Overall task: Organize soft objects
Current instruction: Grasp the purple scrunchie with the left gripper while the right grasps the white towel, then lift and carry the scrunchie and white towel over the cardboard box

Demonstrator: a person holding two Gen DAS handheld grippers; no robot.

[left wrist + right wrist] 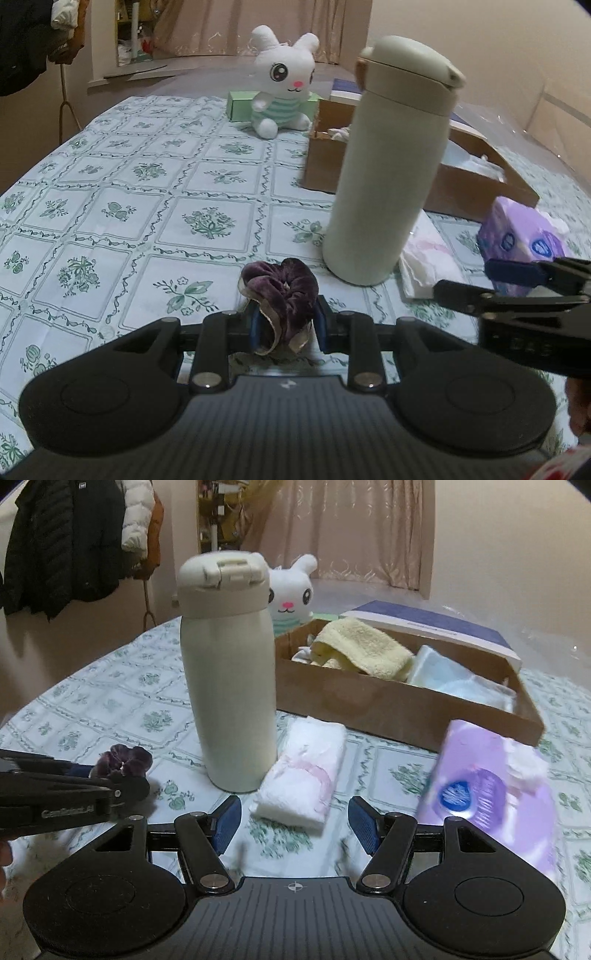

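floral tablecloth [110, 701]: tall bottle [231, 686] stands before the cardboard box [388, 705].

A table [122, 192] under a pale cloth printed with green flower squares fills most of both views. A cream flask [388, 162] stands upright at centre right of the left view. Just beside its foot, to the right, lies a folded white napkin [306, 771], and further right a purple tissue pack [491, 794]. Behind them sits an open brown box [388, 705]. At the upper middle a white bunny [284, 85] sits against a green carton [240, 107].
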